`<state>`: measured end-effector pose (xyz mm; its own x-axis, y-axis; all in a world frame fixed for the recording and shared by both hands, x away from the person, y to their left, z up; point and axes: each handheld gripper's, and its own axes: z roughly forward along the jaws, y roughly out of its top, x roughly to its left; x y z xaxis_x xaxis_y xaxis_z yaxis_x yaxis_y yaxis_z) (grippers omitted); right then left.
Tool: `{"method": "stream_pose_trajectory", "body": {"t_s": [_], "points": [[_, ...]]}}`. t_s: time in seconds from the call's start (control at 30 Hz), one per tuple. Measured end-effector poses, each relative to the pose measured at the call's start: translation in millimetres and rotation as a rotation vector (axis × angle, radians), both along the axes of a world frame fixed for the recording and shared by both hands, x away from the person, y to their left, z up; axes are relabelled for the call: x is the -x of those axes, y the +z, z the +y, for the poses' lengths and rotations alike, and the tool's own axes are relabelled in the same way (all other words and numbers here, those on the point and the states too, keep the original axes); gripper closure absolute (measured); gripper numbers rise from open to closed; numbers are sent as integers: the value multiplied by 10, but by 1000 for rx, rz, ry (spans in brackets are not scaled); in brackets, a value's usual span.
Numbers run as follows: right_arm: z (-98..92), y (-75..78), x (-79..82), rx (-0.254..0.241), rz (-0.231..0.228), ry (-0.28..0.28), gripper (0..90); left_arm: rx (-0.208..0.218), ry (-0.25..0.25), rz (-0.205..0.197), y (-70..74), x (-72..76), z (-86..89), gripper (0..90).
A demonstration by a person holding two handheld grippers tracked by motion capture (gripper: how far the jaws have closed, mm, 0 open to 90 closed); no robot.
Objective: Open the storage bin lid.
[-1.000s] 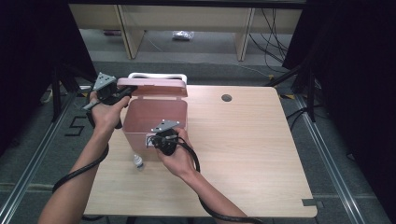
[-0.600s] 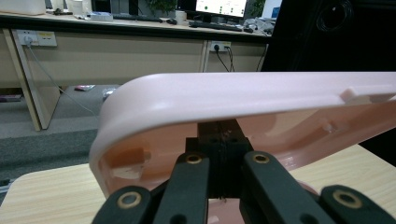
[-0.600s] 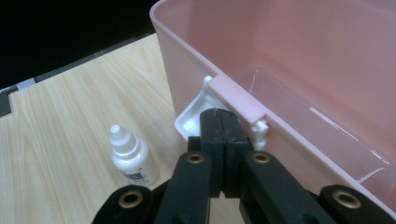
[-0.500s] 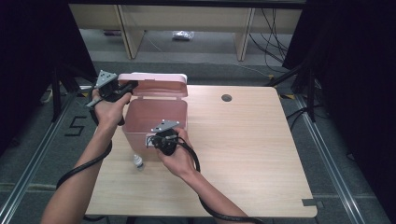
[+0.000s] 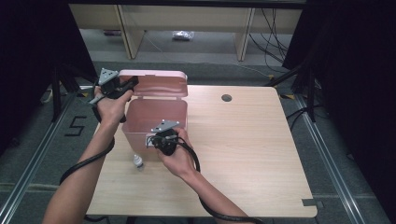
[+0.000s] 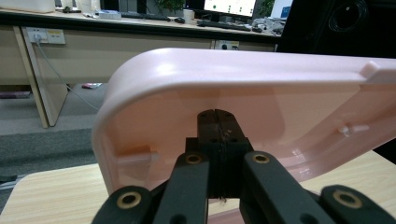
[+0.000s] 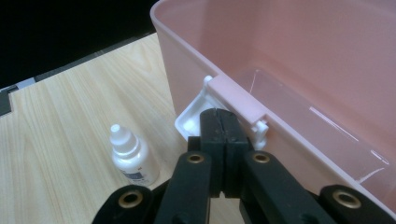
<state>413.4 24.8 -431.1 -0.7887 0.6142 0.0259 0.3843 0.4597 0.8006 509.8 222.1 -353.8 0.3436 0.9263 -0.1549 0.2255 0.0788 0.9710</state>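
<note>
A: What's in the pink box point(image 5: 154, 119)?
B: Nothing that I can see; its floor looks bare. It stands on the desk point(image 5: 243, 154), with its lid point(image 6: 243, 93) raised.

A: And the left gripper point(image 6: 215, 128)?
B: Its fingers are clenched together, tips against the underside of the lid near its corner, gripping nothing.

A: The right gripper point(image 7: 219, 123)?
B: Also clenched, empty. Its fingertips sit at the white latch point(image 7: 194, 121) on the box's front wall, just under the rim.

A: Anything outside the box?
B: A small white dropper bottle point(image 7: 130, 156) stands upright on the desk, just left of the right fingers, beside the box wall.
</note>
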Motion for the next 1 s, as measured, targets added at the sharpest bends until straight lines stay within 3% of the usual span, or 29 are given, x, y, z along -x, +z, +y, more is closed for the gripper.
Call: {"method": "stream_pose_trajectory", "body": {"t_s": [0.43, 1.0], "points": [[1, 1, 0, 1, 1, 0, 900, 0, 27, -1, 6, -60, -30, 895], [-1, -5, 10, -5, 6, -5, 900, 2, 26, 17, -18, -125, -72, 894]]}}
